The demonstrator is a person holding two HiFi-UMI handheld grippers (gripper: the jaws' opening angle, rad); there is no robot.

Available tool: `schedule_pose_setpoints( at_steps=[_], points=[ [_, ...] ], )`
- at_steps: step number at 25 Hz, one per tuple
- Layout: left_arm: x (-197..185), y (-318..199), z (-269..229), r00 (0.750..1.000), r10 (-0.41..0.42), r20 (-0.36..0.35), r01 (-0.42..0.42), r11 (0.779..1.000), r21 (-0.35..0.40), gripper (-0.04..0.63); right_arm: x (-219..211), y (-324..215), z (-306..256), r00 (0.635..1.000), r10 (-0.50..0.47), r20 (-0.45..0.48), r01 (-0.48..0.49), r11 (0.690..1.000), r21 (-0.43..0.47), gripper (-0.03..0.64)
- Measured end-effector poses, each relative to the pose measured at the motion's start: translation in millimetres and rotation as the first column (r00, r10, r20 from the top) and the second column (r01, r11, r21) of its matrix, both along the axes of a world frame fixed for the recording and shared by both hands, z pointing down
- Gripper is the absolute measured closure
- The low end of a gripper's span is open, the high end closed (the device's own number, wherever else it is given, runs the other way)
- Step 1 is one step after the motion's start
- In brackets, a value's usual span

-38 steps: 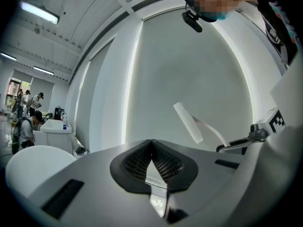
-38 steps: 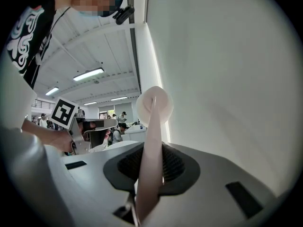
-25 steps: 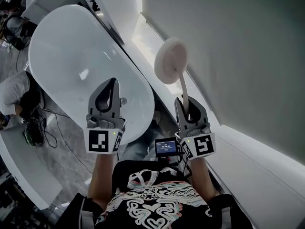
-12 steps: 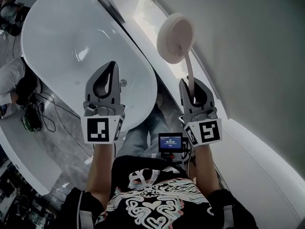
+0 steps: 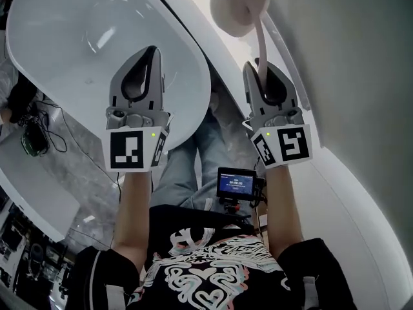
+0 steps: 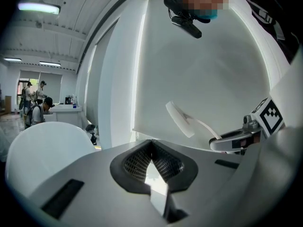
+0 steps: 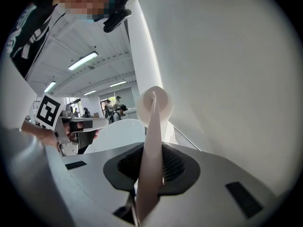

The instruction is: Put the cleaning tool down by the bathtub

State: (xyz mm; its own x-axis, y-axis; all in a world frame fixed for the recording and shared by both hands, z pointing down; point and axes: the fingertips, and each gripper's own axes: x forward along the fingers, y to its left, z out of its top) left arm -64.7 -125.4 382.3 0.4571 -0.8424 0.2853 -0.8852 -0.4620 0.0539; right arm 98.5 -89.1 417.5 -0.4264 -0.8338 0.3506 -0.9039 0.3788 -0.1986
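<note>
White bathtub (image 5: 71,50) fills the upper left of the head view; the right hand-held gripper (image 5: 263,70), centre right, is clamped on the cleaning tool (image 5: 240,5), whose handle runs up-frame to a round pad at top centre, beside the tub; the left hand-held gripper (image 5: 152,53) is closed on nothing, over the tub.

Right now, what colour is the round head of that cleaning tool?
The cleaning tool has a pale pinkish-cream head, clearest in the head view.
</note>
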Motion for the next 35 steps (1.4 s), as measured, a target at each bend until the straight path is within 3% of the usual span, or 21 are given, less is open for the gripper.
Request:
schedule_pose_setpoints(
  at_steps=[8,18,35],
  points=[
    [-3,10,57,1.000,-0.015,-0.005,0.015,0.999,-0.052,0.578,-2,1,54,1.000,-0.002,0.000,0.002,0.999,-0.040,0.526],
    [-16,2,96,0.999,-0.036,-0.032,0.032,0.994,-0.103,0.579,-22,-7,83,0.999,-0.025,0.020,0.026,0.997,-0.075,0.526],
    [-7,-21,194,0.997,-0.071,-0.034,0.064,0.984,-0.168,0.578,-15,-37,185,0.997,-0.055,-0.057,0.047,0.989,-0.142,0.526]
  ],
)
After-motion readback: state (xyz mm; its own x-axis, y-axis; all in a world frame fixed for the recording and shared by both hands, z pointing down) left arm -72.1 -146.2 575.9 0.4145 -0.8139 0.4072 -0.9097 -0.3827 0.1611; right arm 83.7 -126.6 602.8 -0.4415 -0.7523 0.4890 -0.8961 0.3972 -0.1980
